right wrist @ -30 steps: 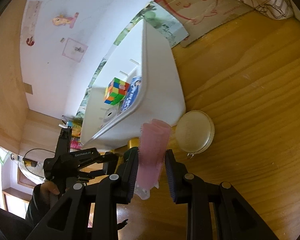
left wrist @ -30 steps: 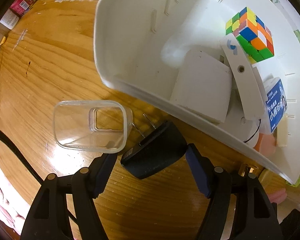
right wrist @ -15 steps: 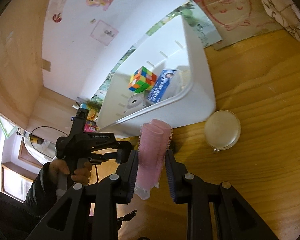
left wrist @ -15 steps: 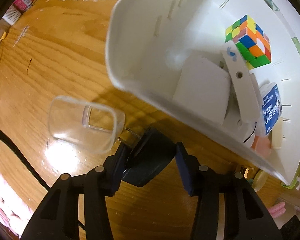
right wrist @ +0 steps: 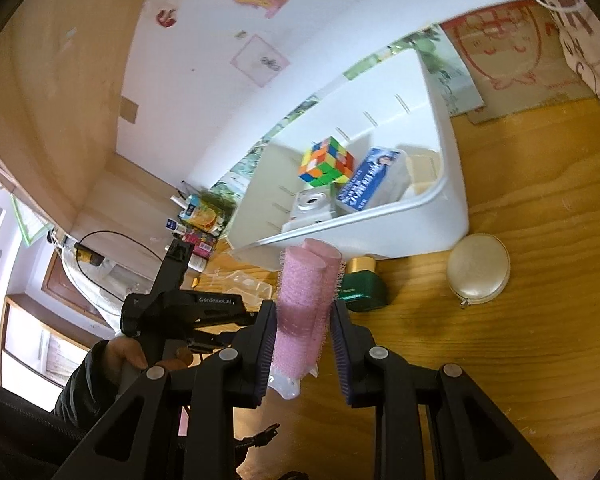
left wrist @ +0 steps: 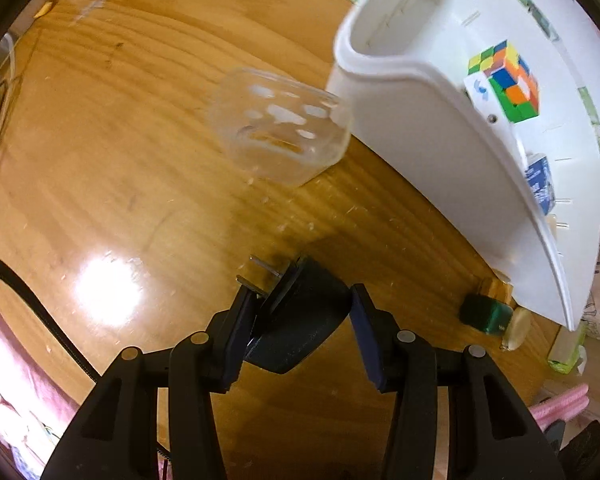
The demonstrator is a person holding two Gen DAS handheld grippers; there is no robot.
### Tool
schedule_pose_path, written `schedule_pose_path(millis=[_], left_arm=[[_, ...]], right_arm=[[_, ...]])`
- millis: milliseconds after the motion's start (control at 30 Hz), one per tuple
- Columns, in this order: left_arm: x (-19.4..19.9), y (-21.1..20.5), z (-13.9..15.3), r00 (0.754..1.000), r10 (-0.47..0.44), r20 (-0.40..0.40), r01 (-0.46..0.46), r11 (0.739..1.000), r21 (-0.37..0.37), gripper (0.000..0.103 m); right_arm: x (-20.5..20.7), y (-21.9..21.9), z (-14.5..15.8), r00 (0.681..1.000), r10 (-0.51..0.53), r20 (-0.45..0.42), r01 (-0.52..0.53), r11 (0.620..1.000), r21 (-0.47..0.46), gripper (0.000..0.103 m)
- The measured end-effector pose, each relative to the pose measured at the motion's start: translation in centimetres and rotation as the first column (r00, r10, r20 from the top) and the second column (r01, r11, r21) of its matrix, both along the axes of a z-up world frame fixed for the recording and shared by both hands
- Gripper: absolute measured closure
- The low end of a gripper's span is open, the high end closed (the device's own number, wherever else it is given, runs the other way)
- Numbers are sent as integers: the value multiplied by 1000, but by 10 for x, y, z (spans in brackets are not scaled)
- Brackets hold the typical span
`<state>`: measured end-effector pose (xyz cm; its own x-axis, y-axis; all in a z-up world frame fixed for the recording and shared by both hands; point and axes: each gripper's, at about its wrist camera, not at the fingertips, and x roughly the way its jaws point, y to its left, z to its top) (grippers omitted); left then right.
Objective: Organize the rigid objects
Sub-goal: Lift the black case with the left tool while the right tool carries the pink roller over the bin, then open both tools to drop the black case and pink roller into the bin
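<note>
Pink rollers (right wrist: 306, 304) (gripped) near bin (right wrist: 452, 184)

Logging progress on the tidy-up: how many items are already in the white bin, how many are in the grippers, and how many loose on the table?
In bin: 4 visible (cube, blue box, camera, beige block)
In grippers: 2 (plug, pink rollers)
Loose: 3 (clear tub, green bottle, round case)
Total: 9

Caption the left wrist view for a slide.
Left tongs grip a black plug adapter near the white bin.

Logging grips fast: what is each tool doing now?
Left tool: closed on the black plug adapter.
Right tool: closed on the pink rollers.
</note>
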<state>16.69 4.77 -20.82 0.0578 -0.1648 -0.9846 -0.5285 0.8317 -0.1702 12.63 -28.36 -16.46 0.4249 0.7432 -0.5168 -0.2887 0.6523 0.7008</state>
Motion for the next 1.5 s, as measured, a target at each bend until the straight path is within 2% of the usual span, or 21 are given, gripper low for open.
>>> schedule_pose_path(millis=[300,467,533,667,800,900,1100,1167,1267,1500], left_arm=[[-44,14,57,989,21,143,-26,999,36,52],[-39,15,105,970,-5,242,-14,997,77,52],[-34,1,106,960,-12,280,-14,996,93,52],[-28,-5,125,927,-62,370,2,987,161,52],[-24,-10,139,875,-118,469,24,979,201,52],[-19,-17,140,843,-153,517,33,972,233,52],[-11,-28,141,779,-179,601,30,968,249,52],[-10,-35,142,741,-199,641,18,961,277,52],[-9,-46,142,696,-240,677,5,944,330,52],[1,-64,135,644,-315,697,8,914,406,52]], right_arm=[[-5,5,32,994,19,110,-16,999,-27,76],[4,6,53,984,-5,180,10,1000,-29,76],[9,5,59,978,-19,209,26,999,-29,76],[22,2,66,968,-60,244,65,998,-13,76],[37,-5,64,964,-104,246,101,995,23,76],[46,-12,58,963,-131,234,122,991,54,76],[64,-25,42,966,-174,191,161,983,84,76],[69,-27,37,967,-183,178,169,981,92,76],[76,-30,30,970,-188,156,173,979,107,76],[90,-28,14,978,-180,107,168,979,112,75]])
